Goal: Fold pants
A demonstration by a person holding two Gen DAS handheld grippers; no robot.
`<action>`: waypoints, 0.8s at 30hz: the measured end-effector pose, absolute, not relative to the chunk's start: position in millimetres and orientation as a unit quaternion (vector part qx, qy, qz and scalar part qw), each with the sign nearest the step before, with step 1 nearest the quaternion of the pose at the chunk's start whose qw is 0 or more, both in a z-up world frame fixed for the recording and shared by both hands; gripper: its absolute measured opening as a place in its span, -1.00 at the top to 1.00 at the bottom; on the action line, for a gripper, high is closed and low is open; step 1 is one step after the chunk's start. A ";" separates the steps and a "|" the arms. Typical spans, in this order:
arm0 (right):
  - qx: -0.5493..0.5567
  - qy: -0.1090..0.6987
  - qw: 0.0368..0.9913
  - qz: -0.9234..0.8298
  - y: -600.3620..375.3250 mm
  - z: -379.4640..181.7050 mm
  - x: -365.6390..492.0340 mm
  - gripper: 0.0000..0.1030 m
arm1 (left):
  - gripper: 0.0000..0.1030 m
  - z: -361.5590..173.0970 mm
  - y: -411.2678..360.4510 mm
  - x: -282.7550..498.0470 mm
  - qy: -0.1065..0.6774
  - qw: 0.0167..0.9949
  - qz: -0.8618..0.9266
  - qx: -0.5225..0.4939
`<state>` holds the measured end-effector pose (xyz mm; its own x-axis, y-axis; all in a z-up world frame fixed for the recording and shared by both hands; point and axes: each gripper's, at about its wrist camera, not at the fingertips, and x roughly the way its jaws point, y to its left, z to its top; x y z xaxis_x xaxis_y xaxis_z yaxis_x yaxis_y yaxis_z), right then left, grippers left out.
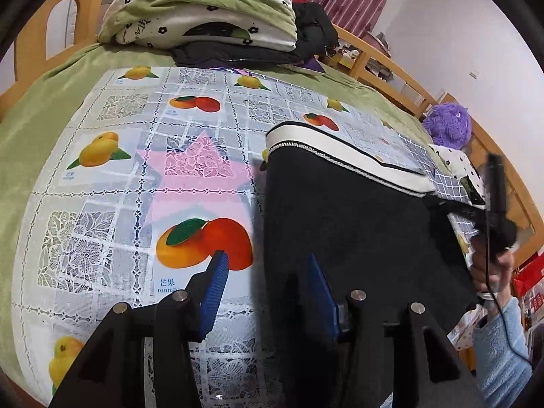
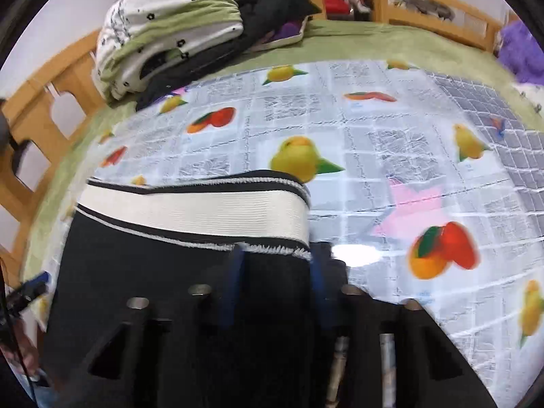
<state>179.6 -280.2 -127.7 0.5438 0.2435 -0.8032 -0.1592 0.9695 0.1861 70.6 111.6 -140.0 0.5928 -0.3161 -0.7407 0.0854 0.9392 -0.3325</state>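
Note:
Black pants [image 1: 357, 224] with a white striped waistband [image 1: 340, 149] lie flat on a fruit-print plastic cloth [image 1: 119, 176] over a bed. My left gripper [image 1: 265, 265] is open, its blue-padded fingers [image 1: 217, 282] straddling the pants' left edge. In the right wrist view the pants [image 2: 142, 272] and waistband [image 2: 193, 214] fill the lower left. My right gripper [image 2: 277, 261] is open over the pants' right corner, just below the waistband; the view is blurred. The right gripper also shows in the left wrist view [image 1: 494, 204], held in a hand at the pants' right side.
Folded quilts [image 1: 204, 3] and dark clothes [image 1: 244, 52] are stacked at the bed's far end. A wooden bed rail [image 1: 391, 68] runs along the far side. A purple plush toy [image 1: 448, 125] and a checked cloth [image 1: 438, 170] lie to the right.

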 end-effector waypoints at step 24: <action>0.060 0.469 0.879 0.058 -299.7 -135.9 -5.5 0.44 | 0.11 -159.8 95.2 -50.9 0.474 0.859 -0.187 -0.039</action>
